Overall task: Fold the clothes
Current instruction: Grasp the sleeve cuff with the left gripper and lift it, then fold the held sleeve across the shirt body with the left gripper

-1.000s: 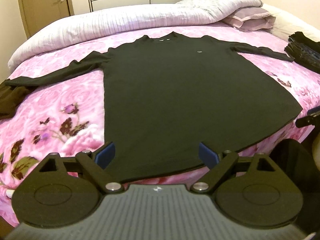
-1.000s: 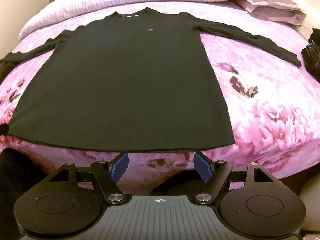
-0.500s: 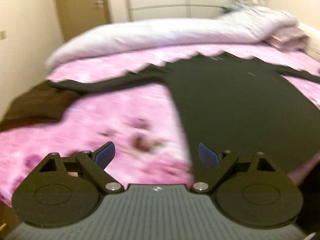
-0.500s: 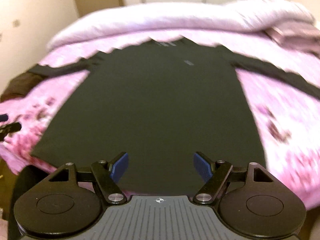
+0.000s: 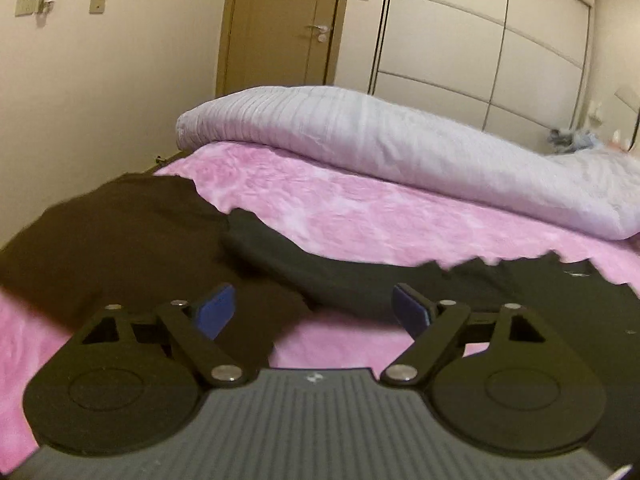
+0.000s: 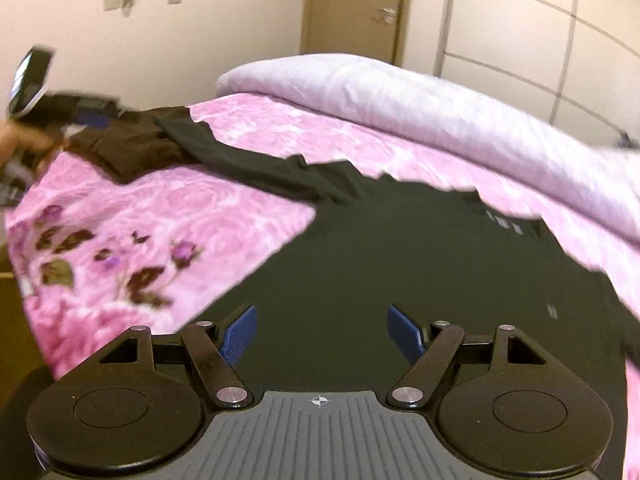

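On the pink bed (image 6: pixel 168 208), the shirt's sleeve (image 5: pixel 320 264) stretches just beyond the unclenched left hand-held gripper (image 5: pixel 312 312); the right hand-held gripper (image 6: pixel 320 332) hovers unclenched over the body.

A home bedroom: bed (image 6: pixel 240 208), rolled duvet (image 5: pixel 360 140), wardrobe (image 5: pixel 480 40).

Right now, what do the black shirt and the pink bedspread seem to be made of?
Black shirt: probably a thin matte knit, cotton-like; it lies limp and flat with no sheen.
Pink bedspread: looks like a soft plush or fleece fabric with a printed rose pattern; the surface looks fuzzy, though blur leaves the exact weave open.
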Available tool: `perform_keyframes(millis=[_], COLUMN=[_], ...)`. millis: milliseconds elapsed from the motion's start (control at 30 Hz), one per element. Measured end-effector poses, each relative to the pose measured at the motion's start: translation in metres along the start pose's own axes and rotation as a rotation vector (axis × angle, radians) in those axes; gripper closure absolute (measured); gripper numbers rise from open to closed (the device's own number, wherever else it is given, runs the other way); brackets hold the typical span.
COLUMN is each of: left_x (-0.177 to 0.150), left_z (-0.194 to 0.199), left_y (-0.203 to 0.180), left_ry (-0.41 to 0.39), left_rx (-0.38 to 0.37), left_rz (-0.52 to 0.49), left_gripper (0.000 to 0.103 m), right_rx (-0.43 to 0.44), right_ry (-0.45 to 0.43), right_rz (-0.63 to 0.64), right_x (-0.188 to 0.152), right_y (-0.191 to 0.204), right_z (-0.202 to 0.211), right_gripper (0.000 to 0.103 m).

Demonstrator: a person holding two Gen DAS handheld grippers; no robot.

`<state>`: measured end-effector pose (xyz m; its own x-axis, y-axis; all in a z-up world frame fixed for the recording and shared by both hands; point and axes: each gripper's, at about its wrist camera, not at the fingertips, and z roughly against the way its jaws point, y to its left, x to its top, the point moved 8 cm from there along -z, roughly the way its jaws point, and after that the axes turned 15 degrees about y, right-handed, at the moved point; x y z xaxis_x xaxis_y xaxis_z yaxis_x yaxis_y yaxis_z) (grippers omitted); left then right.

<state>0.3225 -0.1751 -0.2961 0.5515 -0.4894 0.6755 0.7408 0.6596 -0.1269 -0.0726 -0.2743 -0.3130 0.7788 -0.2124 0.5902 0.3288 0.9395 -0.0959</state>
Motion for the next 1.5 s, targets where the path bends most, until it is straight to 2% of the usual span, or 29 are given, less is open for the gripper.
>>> perform_keyframes(millis=[67, 133, 333, 367, 400, 433, 467, 500, 633, 733, 900, 967, 1033, 1133, 1167, 1200, 1267, 1333, 1400, 1467, 1500], left_x=[0.019, 0.028, 0.043, 0.045, 0.046, 0.047, 0.046, 0.046, 0.057, 0.082, 0.122, 0.124, 0.113, 0.069, 0.054, 0.034, 0.001, -0.014, -0.022, -0.027, -0.03], left_z=[-0.033, -0.063, -0.102, -0.106, -0.11, -0.114, -0.114, -0.114, -0.083, -0.054, -0.016, -0.005, -0.004, -0.032, -0.041, -0.054, -0.07, -0.074, -0.071, -0.073, -0.074], left_y=[0.018, 0.034, 0.057, 0.06, 0.063, 0.066, 0.066, 0.067, 0.031, -0.041, -0.214, -0.288, -0.358, -0.449, -0.478, -0.497, -0.507, -0.487, -0.449, -0.404, -0.381], left_ry=[0.04, 0.09, 0.102, 0.1, 0.097, 0.095, 0.097, 0.098, 0.011, -0.057, -0.142, -0.166, -0.177, -0.089, -0.058, -0.007, 0.115, 0.149, 0.161, 0.155, 0.151], left_rx=[0.024, 0.016, -0.073, -0.085, -0.098, -0.11, -0.123, -0.135, -0.117, -0.143, -0.292, -0.369, -0.436, -0.517, -0.542, -0.557, -0.585, -0.578, -0.523, -0.407, -0.347], left_rz=[0.032, 0.102, 0.182, 0.197, 0.212, 0.226, 0.24, 0.252, 0.139, -0.006, -0.233, -0.315, -0.389, -0.471, -0.498, -0.532, -0.537, -0.529, -0.512, -0.508, -0.508], left_gripper=[0.028, 0.031, 0.036, 0.042, 0.058, 0.07, 0.092, 0.101, 0.102, 0.102, 0.102, 0.102, 0.102, 0.099, 0.095, 0.087, 0.073, 0.07, 0.06, 0.054, 0.054], right_rx=[-0.025, -0.07, -0.078, -0.08, -0.08, -0.076, -0.072, -0.07, -0.037, -0.025, -0.026, -0.043, -0.067, -0.093, -0.102, -0.112, -0.133, -0.153, -0.171, -0.188, -0.197], right_ry=[-0.005, 0.005, 0.036, 0.037, 0.037, 0.039, 0.045, 0.051, 0.083, 0.093, 0.08, 0.065, 0.046, 0.048, 0.05, 0.054, 0.066, 0.073, 0.07, 0.068, 0.067], right_rz=[0.034, 0.049, 0.013, 0.005, -0.004, -0.011, -0.016, -0.026, -0.097, -0.162, -0.254, -0.283, -0.336, -0.465, -0.51, -0.531, -0.554, -0.536, -0.443, -0.35, -0.304], right_x=[0.018, 0.037, 0.08, 0.085, 0.087, 0.088, 0.088, 0.086, 0.074, 0.06, 0.036, 0.026, 0.013, -0.017, -0.027, -0.036, -0.053, -0.064, -0.064, -0.064, -0.064], right_y=[-0.002, -0.011, -0.041, -0.045, -0.049, -0.051, -0.054, -0.057, -0.071, -0.09, -0.13, -0.152, -0.181, -0.232, -0.248, -0.26, -0.279, -0.29, -0.287, -0.283, -0.281], right_z=[-0.026, -0.054, -0.112, -0.118, -0.122, -0.126, -0.129, -0.132, -0.137, -0.133, -0.111, -0.1, -0.088, -0.076, -0.072, -0.068, -0.06, -0.055, -0.053, -0.052, -0.051], right_gripper=[0.028, 0.028, 0.028, 0.028, 0.028, 0.028, 0.028, 0.028, 0.028, 0.028, 0.028, 0.028, 0.028, 0.028, 0.028, 0.028, 0.028, 0.028, 0.028, 0.028, 0.028])
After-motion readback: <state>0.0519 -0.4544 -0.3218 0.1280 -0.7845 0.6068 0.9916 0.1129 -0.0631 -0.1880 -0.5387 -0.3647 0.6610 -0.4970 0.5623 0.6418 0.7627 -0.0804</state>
